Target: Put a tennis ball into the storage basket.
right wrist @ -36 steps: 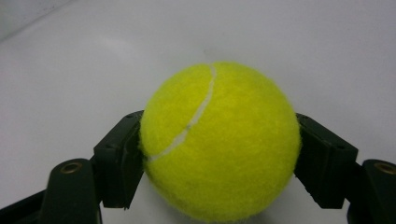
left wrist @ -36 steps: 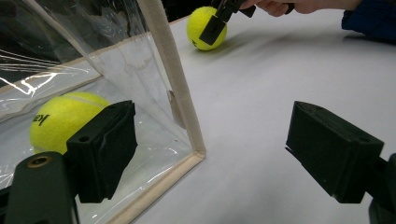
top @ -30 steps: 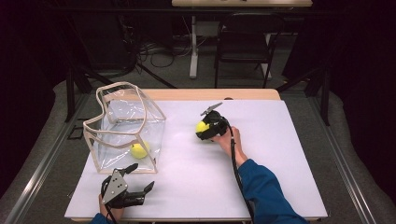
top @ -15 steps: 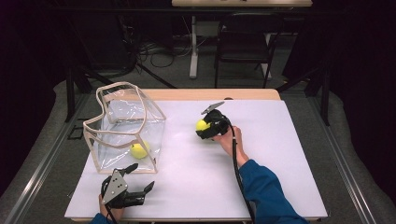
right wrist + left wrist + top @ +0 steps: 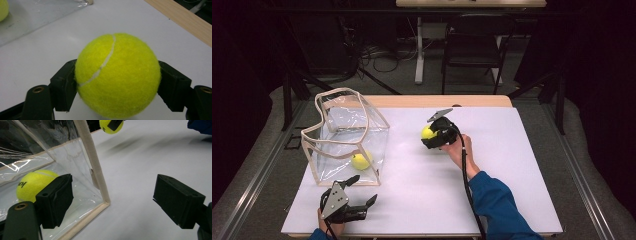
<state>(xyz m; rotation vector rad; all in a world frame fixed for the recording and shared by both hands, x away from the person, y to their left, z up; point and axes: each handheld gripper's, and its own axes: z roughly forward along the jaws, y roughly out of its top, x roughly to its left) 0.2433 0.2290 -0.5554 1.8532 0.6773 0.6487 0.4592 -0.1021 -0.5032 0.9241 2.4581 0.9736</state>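
The white table [image 5: 512, 170] carries everything here, with a strip of bare wood at its far edge beyond the right gripper. On its left part stands the clear bag [image 5: 347, 135], a soft transparent box with beige fabric edging, its mouth facing up; it sits well to the left of the right gripper and just ahead of the left one. In the left gripper view, one beige corner seam of the bag [image 5: 93, 167] rises between the two jaws, nearer the left jaw.

The person's right arm, in a blue sleeve [image 5: 497, 205], comes up from the near edge to the right gripper [image 5: 430, 134], whose cable trails back along the forearm. Its jaws are clamped on a yellow tennis ball [image 5: 117, 75], one pad pressed to each side (the white seam curves over the ball's upper left). The held ball sits at the gripper's tip, on the side toward the bag, and appears lifted a little off the table.

The left gripper [image 5: 362, 192] lies low near the near edge, jaws spread wide with nothing between the pads.

A second tennis ball [image 5: 360, 161] rests inside the bag on its floor, just beyond the left gripper's left jaw, behind the clear wall.
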